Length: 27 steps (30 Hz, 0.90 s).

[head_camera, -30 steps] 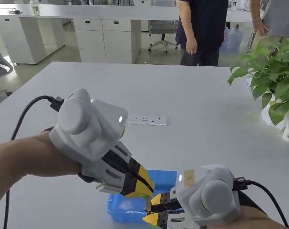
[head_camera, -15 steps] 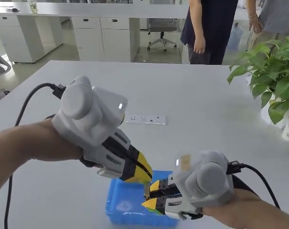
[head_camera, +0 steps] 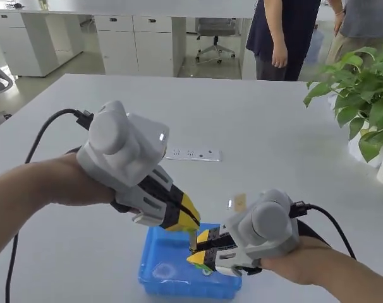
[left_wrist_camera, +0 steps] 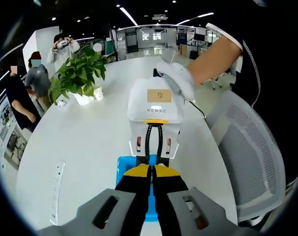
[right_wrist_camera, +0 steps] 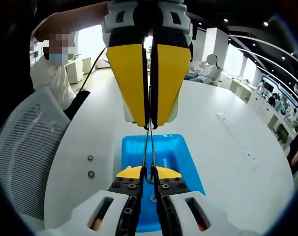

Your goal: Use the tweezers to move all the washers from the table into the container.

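Observation:
A blue container [head_camera: 163, 273] sits on the white table near its front edge. Above it my left gripper [head_camera: 186, 219] and my right gripper [head_camera: 200, 250] meet tip to tip. Thin metal tweezers [right_wrist_camera: 148, 147] run between them. The left gripper [right_wrist_camera: 149, 118] reaches in from the top of the right gripper view, shut on the upper end of the tweezers. My right gripper [right_wrist_camera: 148, 173] is shut on their lower end, over the container [right_wrist_camera: 168, 152]. Two small washers [right_wrist_camera: 90, 158] lie on the table left of it. In the left gripper view my left gripper [left_wrist_camera: 150, 170] faces the right gripper's white body.
A white power strip [head_camera: 193, 154] lies mid-table beyond the grippers. A potted plant [head_camera: 362, 101] stands at the right edge. People stand past the far edge of the table. A white mesh chair [right_wrist_camera: 21, 147] is beside the near edge.
The head camera has tilted down. My right gripper has come up and closer to the left gripper's tips, above the blue container.

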Each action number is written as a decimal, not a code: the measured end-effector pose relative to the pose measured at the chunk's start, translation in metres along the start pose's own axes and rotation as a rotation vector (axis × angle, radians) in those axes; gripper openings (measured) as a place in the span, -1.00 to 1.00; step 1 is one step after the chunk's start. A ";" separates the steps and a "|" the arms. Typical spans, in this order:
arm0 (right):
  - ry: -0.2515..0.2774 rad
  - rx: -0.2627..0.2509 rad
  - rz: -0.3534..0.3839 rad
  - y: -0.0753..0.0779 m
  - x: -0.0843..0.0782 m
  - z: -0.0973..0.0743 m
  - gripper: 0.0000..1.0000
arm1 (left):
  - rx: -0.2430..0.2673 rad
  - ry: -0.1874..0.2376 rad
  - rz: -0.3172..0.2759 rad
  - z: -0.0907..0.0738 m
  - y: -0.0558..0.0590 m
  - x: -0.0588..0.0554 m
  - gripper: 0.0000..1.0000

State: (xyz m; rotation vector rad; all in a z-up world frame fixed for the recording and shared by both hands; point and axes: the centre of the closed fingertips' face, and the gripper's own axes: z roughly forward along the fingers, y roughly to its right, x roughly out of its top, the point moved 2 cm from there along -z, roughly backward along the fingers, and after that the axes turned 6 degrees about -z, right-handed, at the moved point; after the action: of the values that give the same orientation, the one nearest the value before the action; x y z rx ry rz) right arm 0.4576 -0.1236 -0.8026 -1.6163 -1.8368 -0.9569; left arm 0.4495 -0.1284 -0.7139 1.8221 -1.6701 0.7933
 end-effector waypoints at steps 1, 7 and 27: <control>0.000 0.000 0.003 0.001 -0.001 0.001 -0.81 | 0.004 0.000 0.001 0.001 -0.001 -0.001 -0.92; -0.013 0.017 0.020 0.004 -0.011 0.009 -0.81 | 0.009 -0.005 -0.013 0.008 -0.008 -0.011 -0.92; -0.053 0.073 0.021 0.003 -0.034 0.028 -0.80 | -0.007 -0.022 -0.048 0.028 -0.017 -0.033 -0.92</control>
State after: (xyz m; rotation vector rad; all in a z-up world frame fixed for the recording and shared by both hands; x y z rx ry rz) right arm 0.4684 -0.1235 -0.8454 -1.6281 -1.8635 -0.8358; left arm 0.4664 -0.1249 -0.7573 1.8653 -1.6341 0.7481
